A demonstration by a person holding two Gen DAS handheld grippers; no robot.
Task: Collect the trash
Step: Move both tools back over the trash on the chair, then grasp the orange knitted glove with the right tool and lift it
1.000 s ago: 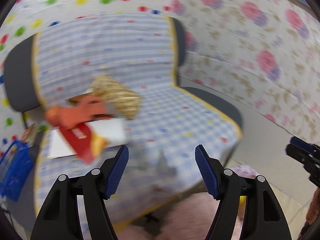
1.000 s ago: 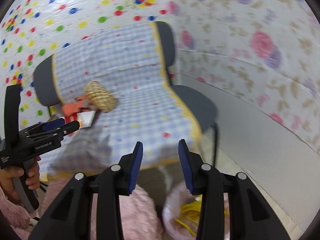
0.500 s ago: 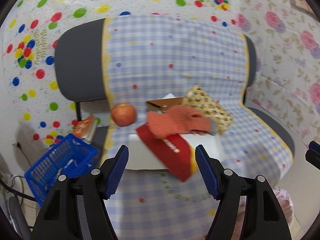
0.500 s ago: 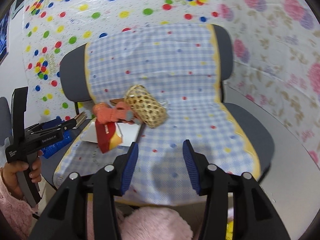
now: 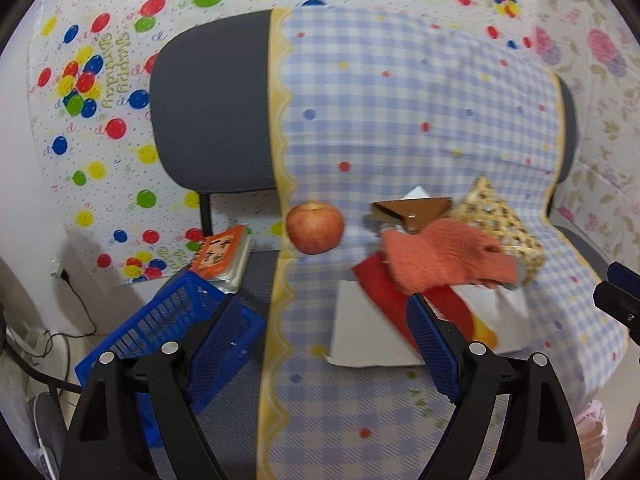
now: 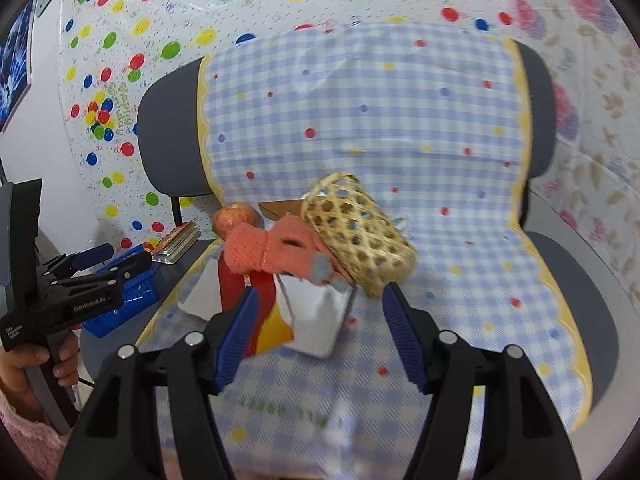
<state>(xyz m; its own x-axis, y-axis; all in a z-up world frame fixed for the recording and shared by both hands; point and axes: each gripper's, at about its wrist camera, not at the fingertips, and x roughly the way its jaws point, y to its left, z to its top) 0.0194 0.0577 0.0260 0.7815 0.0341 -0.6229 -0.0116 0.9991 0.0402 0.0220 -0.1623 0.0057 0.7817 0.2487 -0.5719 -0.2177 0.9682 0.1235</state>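
Note:
A pile lies on the checked cloth of the chair seat (image 5: 360, 412): an orange knitted glove (image 5: 444, 258) (image 6: 276, 248), a red and yellow wrapper (image 5: 412, 304) (image 6: 256, 304), white paper (image 5: 372, 336) (image 6: 316, 316), a brown cardboard piece (image 5: 412, 210), a woven bamboo basket (image 5: 498, 222) (image 6: 356, 232) on its side, and a red apple (image 5: 315, 227) (image 6: 236, 218). My left gripper (image 5: 324, 340) is open and empty, just short of the pile. My right gripper (image 6: 316, 324) is open and empty, its jaws on either side of the white paper, a little short of it.
A blue plastic crate (image 5: 168, 332) (image 6: 120, 300) stands left of the chair, with an orange booklet (image 5: 222, 254) behind it. The grey chair back (image 5: 212, 108) rises behind the pile. Patterned sheets cover the walls. Cables run at the lower left.
Both grippers have swung left from the chair's right edge and floor toward the pile and moved closer to it. The right gripper's jaws have opened wider.

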